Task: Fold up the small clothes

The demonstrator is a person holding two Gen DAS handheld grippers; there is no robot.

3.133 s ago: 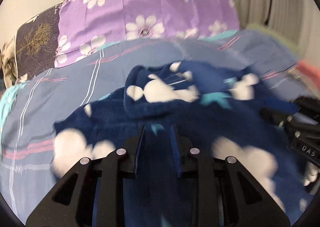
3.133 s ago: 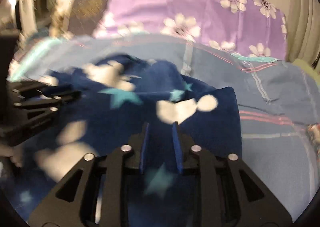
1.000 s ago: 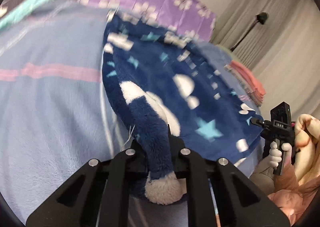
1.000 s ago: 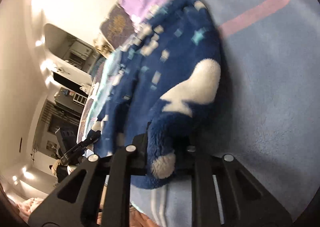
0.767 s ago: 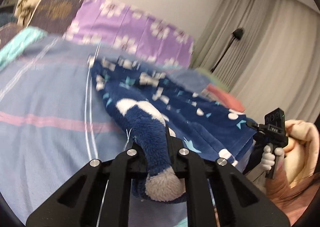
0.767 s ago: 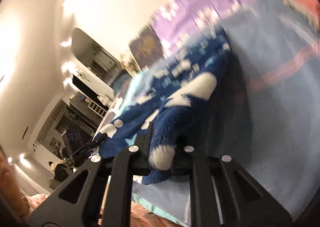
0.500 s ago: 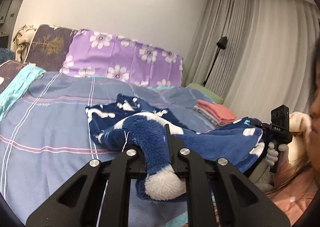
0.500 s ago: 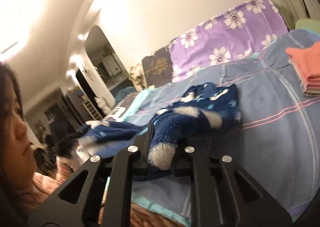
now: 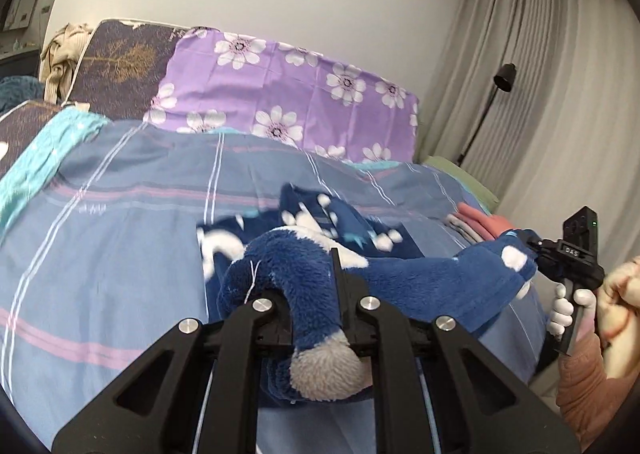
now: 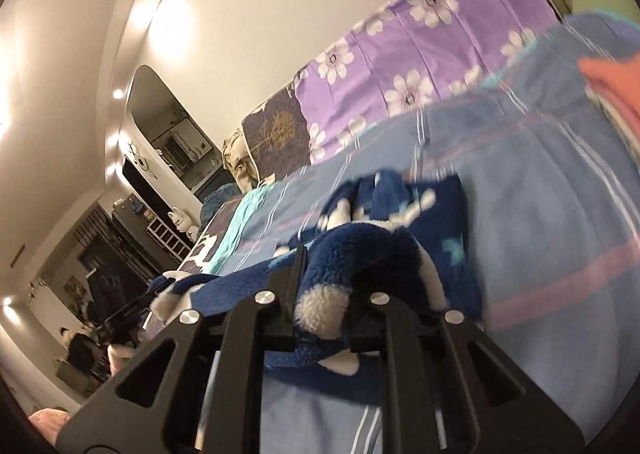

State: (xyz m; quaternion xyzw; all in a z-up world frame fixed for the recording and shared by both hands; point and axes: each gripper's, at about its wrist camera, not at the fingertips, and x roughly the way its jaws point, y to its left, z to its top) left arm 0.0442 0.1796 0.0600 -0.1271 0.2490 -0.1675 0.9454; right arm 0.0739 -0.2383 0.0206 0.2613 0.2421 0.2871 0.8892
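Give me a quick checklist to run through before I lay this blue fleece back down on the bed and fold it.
1. Left gripper shut on the blue fleece garment: ok.
2. Right gripper shut on it: ok.
3. Edge between the grippers taut: not ok, it sags.
4. Garment fully off the striped bedspread: not ok, far end lies bunched.
5. Folded pink stack apart from the garment: ok.
6. Which garment edge is held: cannot tell.

The left wrist view looked forward along its black two-finger gripper (image 9: 316,290), level and close over the blue striped bedspread (image 9: 120,222), toward the purple flowered pillow (image 9: 288,94). The right wrist view was rolled sideways, equally close. Both shared the fluffy navy star-patterned garment (image 9: 420,278) (image 10: 360,250).
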